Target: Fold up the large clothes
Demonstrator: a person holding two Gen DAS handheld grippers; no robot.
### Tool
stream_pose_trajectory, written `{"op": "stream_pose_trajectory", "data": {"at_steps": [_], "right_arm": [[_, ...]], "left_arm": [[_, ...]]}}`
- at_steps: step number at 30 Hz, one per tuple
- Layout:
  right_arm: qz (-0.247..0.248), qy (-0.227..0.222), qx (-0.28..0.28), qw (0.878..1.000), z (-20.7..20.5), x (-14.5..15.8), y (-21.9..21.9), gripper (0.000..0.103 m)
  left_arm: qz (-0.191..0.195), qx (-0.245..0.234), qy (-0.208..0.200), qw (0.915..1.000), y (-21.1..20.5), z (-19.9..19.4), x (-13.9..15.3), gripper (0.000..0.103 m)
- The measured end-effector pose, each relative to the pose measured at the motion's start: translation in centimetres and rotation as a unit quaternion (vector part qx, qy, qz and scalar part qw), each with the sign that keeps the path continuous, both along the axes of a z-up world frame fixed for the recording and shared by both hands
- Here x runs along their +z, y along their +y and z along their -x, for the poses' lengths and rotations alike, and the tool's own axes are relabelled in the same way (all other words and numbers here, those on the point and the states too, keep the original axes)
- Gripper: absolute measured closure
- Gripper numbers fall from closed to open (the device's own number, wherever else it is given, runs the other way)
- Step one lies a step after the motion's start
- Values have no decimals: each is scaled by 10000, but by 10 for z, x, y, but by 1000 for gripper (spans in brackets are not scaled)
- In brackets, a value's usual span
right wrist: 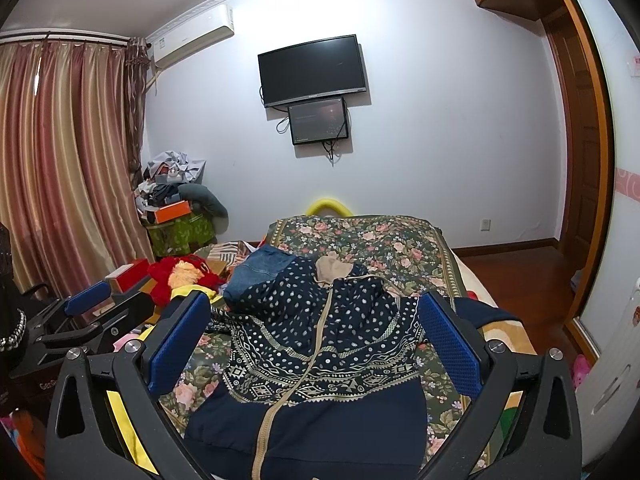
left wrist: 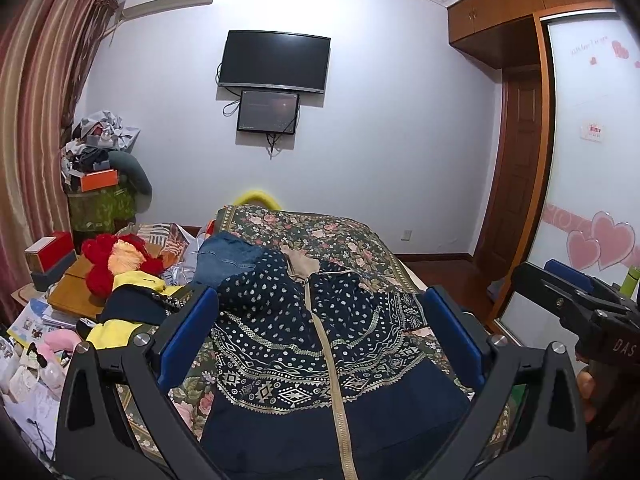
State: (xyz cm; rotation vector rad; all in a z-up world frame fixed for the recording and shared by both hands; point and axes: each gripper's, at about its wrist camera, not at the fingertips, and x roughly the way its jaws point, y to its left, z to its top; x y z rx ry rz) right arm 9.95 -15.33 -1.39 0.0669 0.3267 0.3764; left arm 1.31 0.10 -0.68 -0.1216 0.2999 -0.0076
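Observation:
A navy zip-up hooded jacket [left wrist: 316, 344] with a white dot and diamond pattern lies front-up on the floral bed cover [left wrist: 340, 236], hood toward the far end; it also shows in the right wrist view [right wrist: 320, 344]. My left gripper [left wrist: 320, 320] is open and empty, held above the jacket's lower half. My right gripper [right wrist: 316, 320] is open and empty, above the same part. The right gripper shows at the right edge of the left wrist view [left wrist: 576, 296]. The left gripper shows at the left of the right wrist view [right wrist: 88, 308].
Folded jeans [left wrist: 228, 256] lie by the jacket's left shoulder. Yellow and dark clothes [left wrist: 128, 308], a red plush toy [left wrist: 116, 264] and boxes crowd the bed's left side. A wardrobe [left wrist: 592, 160] stands right. Wooden floor [right wrist: 520, 276] lies right of the bed.

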Motion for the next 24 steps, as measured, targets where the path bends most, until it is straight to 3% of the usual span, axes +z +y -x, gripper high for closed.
{"op": "stream_pose_trajectory", "data": {"at_steps": [24], "right_arm": [[69,-19,1,10000,0,2,4,0]], "left_arm": [[107,20,16,9999,4,-3,-1,0]]}}
